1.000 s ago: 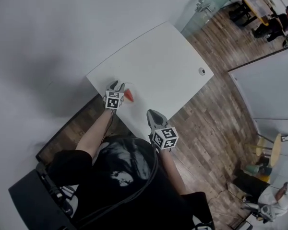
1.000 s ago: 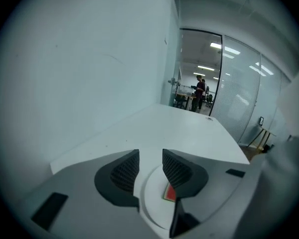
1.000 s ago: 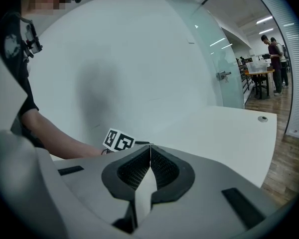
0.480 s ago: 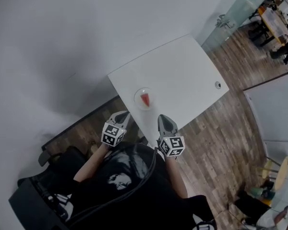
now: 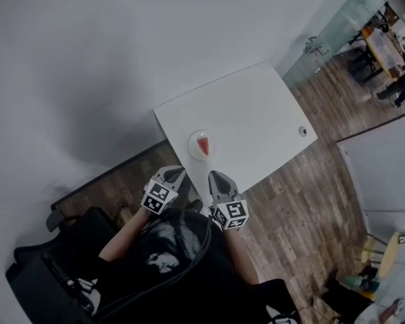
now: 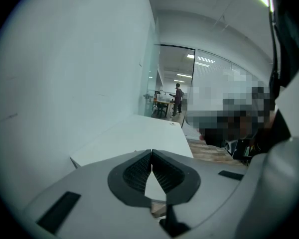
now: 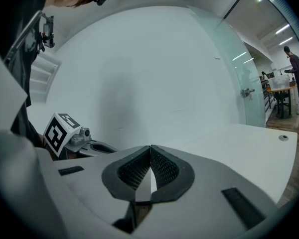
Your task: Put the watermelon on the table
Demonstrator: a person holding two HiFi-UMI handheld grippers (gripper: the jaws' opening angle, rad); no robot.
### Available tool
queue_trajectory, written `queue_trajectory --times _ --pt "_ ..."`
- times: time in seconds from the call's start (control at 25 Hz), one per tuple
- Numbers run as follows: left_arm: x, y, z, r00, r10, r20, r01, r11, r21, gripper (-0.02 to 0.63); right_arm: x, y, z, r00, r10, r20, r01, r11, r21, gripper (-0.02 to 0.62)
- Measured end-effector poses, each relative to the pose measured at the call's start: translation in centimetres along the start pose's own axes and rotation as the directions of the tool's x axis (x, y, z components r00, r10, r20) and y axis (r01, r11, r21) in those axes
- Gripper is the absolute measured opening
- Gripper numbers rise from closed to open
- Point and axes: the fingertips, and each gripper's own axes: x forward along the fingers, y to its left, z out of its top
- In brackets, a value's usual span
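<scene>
One watermelon slice (image 5: pixel 203 145) lies on what looks like one clear plate (image 5: pixel 192 140) on the white surface (image 5: pixel 256 117). The left claw (image 5: pixel 175 174) and right claw (image 5: pixel 217 177) are each pressed together, pinching nothing.

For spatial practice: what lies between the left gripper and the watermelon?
Only the table edge and the dish rim around the watermelon, in the head view.
</scene>
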Motion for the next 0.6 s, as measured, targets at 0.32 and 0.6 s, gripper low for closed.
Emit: queue_trajectory --times 0.32,0.6 --pt "-0.9 -1.4 -1.4 0.999 -0.027 -0.022 0.026 0.999 -0.022 0.008 -1.6 0.8 -1.5 1.000 -0.009 -0.015 0.010 1.000 0.021 0.011" --pt "-1.1 -1.6 -1.7 1.000 -0.013 -0.015 0.013 1.000 -0.025 0.008 -2.2 1.2 -1.8 1.000 -0.014 -0.004 0.014 1.000 0.021 0.011"
